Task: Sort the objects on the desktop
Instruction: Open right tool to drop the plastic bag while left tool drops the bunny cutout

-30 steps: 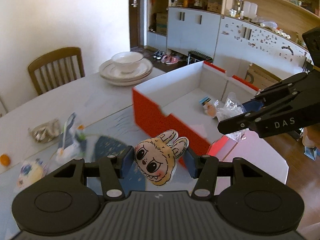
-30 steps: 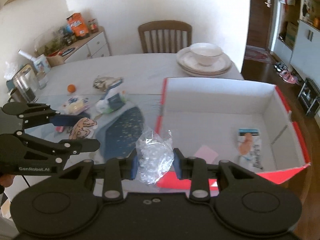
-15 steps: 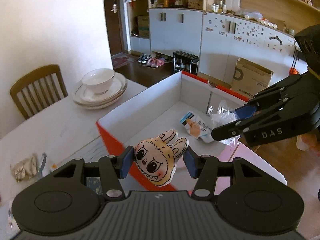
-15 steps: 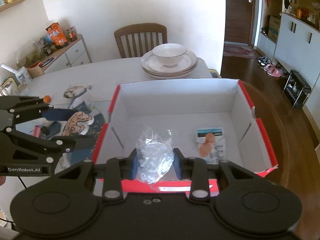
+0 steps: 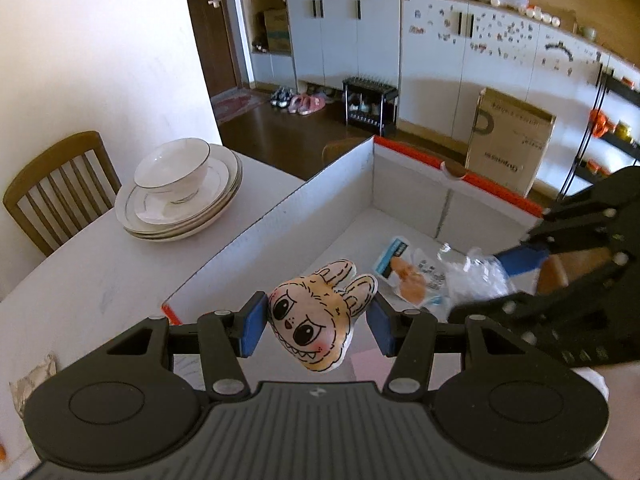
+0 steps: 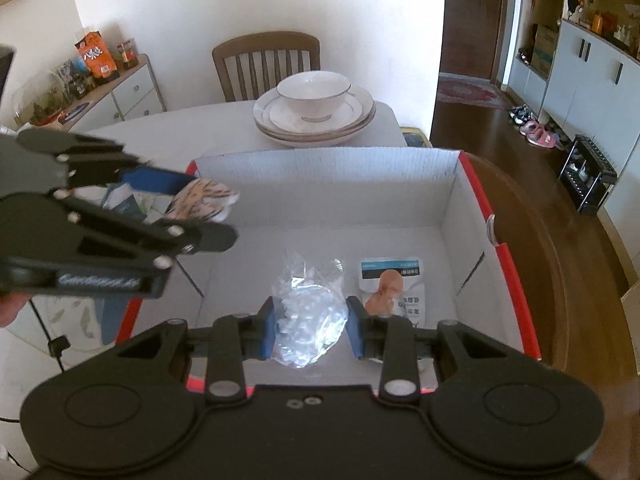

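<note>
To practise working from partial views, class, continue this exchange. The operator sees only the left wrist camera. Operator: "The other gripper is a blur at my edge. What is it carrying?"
Observer: The right gripper is shut on a clear plastic bag of small white pieces, held above the box floor.
Operator: Is anything lying outside the box?
Observer: Yes, some packets lie on the table beyond the box wall, partly hidden by the left gripper and its bunny toy.
Operator: What is that item in the box?
Observer: A white packet printed with a baby-like figure, lying flat.
</note>
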